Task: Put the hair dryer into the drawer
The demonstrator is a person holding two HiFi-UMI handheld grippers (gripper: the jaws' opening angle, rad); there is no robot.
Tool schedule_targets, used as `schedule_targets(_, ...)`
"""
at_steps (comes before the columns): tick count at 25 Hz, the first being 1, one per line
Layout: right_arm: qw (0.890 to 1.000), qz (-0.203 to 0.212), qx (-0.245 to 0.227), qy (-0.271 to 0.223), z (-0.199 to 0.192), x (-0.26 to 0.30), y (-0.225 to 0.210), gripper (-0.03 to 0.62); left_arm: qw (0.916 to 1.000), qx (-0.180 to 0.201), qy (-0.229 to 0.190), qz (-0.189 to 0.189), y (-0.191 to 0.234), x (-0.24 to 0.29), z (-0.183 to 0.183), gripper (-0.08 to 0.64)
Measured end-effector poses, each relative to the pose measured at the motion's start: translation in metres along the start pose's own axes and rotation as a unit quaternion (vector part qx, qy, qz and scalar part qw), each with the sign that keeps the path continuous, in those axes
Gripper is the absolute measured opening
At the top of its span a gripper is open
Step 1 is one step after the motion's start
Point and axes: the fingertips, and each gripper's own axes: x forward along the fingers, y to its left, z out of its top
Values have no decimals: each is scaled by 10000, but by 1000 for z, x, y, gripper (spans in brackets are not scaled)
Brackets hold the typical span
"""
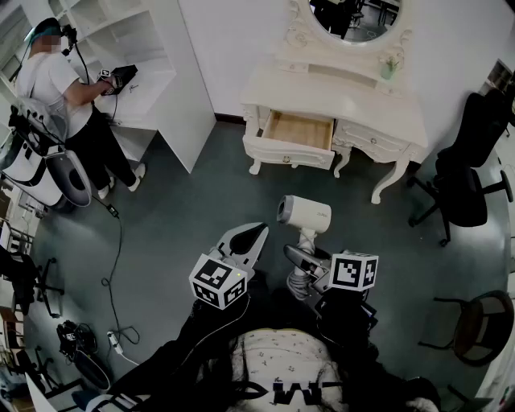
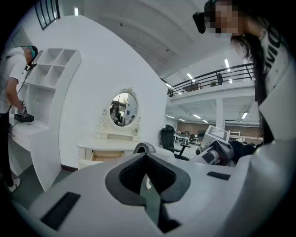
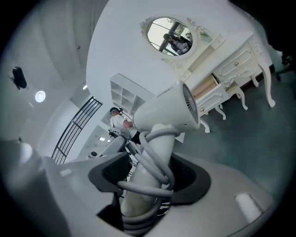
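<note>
Just one dryer (image 1: pixel 304 213), one open drawer (image 1: pixel 287 153).

I'm working in a big lab hall staged as a home. A vanity (image 1: pixel 322 87) with a mirror (image 1: pixel 354 20) and a shelf (image 1: pixel 149 60) share grey floor (image 1: pixel 201 201) with office chairs (image 1: pixel 467 153), loose cables (image 1: pixel 120 241) and another rigged person (image 1: pixel 52 84). A railed gallery (image 2: pixel 222 77) runs under strip lights (image 2: pixel 227 63).

A cream carved wooden dressing table (image 1: pixel 338 92) with an oval mirror (image 1: pixel 358 20) is standing against the plain white wall (image 1: pixel 233 48), and a black swivel office chair (image 1: pixel 471 153) is sitting on the dark grey-green floor (image 1: pixel 185 217).
</note>
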Motion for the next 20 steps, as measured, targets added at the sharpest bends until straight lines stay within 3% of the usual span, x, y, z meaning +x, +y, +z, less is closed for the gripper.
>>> schedule_targets(20,9996,-76,118,-262,16,-13,-14,283,9999,96,8,-129,-5,16,3,0)
